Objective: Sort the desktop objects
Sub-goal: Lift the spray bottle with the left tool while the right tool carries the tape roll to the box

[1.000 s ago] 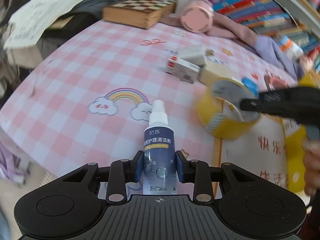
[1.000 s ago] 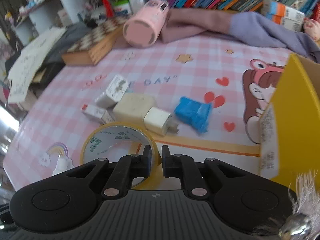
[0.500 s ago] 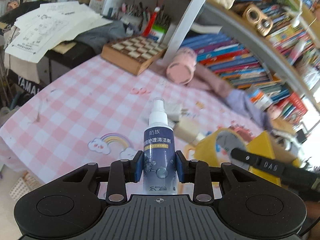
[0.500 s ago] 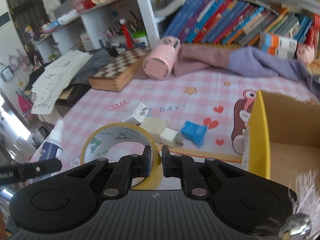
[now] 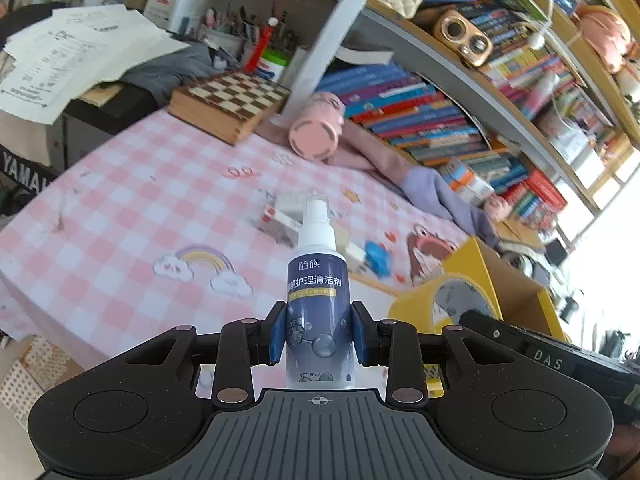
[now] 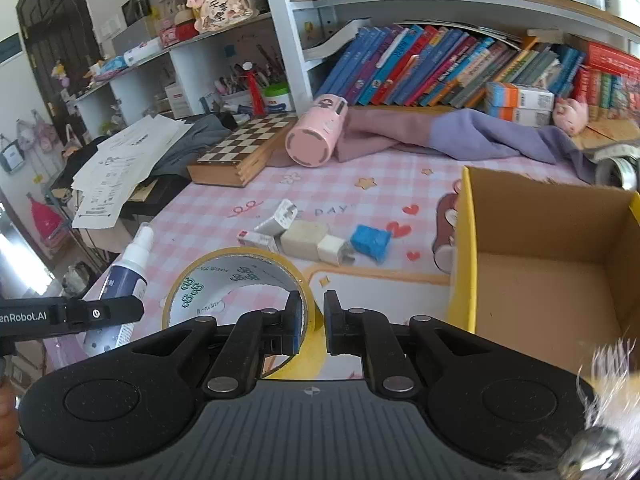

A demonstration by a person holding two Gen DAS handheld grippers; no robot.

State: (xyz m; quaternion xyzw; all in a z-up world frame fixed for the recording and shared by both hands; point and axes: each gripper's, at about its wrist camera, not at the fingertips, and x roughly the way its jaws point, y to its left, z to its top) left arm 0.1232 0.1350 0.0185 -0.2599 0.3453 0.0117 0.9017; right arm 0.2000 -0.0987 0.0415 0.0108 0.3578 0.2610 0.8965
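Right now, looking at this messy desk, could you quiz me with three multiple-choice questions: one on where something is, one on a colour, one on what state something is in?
1. Where does the pink tumbler lie?
A. inside the cardboard box
B. on its side next to the chessboard
C. on the top shelf

2. What colour is the small crumpled packet beside the white chargers?
A. blue
B. green
C. red

3. What are the right tongs doing?
A. hanging open and empty
B. holding a book
C. clamped on the wall of the tape roll

Answers:
1 B, the tumbler shows its round base beside the chessboard at the back of the checked tablecloth.
2 A, the packet is bright blue.
3 C, one finger sits inside the tape roll and one outside; the cardboard box stands empty alongside.
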